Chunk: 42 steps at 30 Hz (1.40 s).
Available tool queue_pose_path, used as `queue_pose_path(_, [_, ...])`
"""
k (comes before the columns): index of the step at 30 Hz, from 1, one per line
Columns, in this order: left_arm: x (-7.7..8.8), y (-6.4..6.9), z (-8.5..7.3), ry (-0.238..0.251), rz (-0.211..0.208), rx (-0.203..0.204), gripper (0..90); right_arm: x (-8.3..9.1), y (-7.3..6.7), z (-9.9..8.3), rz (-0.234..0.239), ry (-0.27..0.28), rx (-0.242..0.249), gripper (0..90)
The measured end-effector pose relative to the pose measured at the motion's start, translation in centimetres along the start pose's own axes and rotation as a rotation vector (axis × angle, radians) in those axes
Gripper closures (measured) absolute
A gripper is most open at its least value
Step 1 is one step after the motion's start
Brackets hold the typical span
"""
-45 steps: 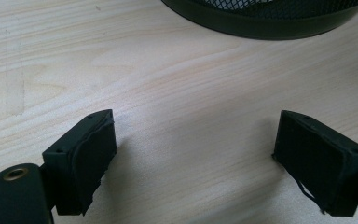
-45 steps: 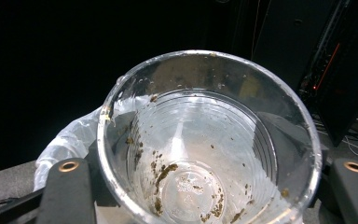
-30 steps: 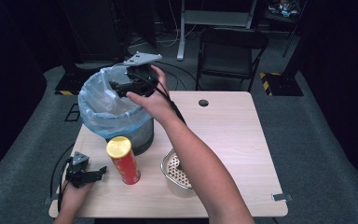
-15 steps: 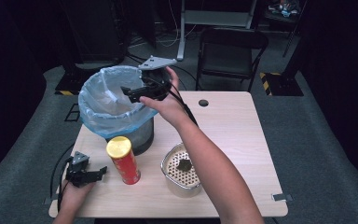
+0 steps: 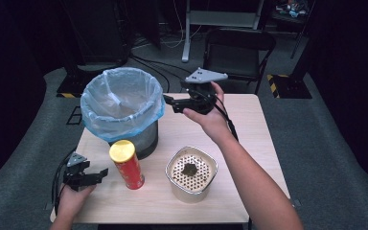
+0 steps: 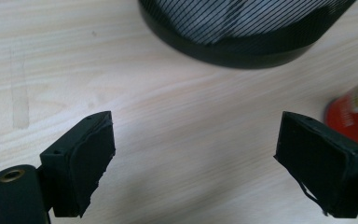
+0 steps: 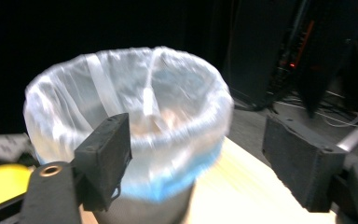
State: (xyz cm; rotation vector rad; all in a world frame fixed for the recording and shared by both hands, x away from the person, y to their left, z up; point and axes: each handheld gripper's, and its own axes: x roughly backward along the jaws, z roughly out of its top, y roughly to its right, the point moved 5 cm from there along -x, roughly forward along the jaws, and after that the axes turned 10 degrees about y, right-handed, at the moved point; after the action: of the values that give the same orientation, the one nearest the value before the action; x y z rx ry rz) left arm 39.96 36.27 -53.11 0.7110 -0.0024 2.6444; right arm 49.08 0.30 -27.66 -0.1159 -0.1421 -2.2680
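The lined bin is blurred, and the red can is blurred and cut off.

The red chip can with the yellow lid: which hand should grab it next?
Probably the left. The left gripper rests open beside the red chip can with the yellow lid; the right gripper hovers farther off, by the lined bin.

We take this for a lab or recording studio rather than a home. We see dark curtained walls around one pale wooden table, grey carpet with cables trailing across it, yellow-and-black hazard tape on the floor, a black folding chair, and a metal stand behind.
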Motion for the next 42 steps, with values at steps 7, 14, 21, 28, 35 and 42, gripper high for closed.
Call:
queue_pose_path(7, [1.2, 1.3, 1.8, 0.0, -0.048, -0.043, 11.2, 3.7, 1.3, -2.0, -0.053, -0.012, 0.009, 25.2])
queue_pose_path(14, [2.1, 2.8, 2.6, -0.002, -0.092, -0.087, 11.2, 5.4, 1.5, -3.6, -0.069, -0.031, -0.007, 25.3])
queue_pose_path(21, [3.8, 4.6, 2.4, 0.002, -0.17, -0.101, 11.2, 6.5, 0.9, -5.1, -0.079, -0.024, -0.001, 25.3])
queue_pose_path(28, [5.0, 6.8, 2.3, 0.041, -0.236, -0.11, 11.2, 7.9, 0.7, -6.6, -0.088, -0.041, -0.021, 25.0])
queue_pose_path(35, [4.3, 8.9, 2.7, 0.053, -0.31, -0.092, 11.2, 9.2, 0.7, -8.6, -0.105, -0.072, -0.011, 24.5])
queue_pose_path(42, [2.0, 10.2, 2.8, 0.03, -0.326, -0.107, 11.2, 10.5, 1.2, -9.7, -0.127, -0.065, -0.024, 23.9])
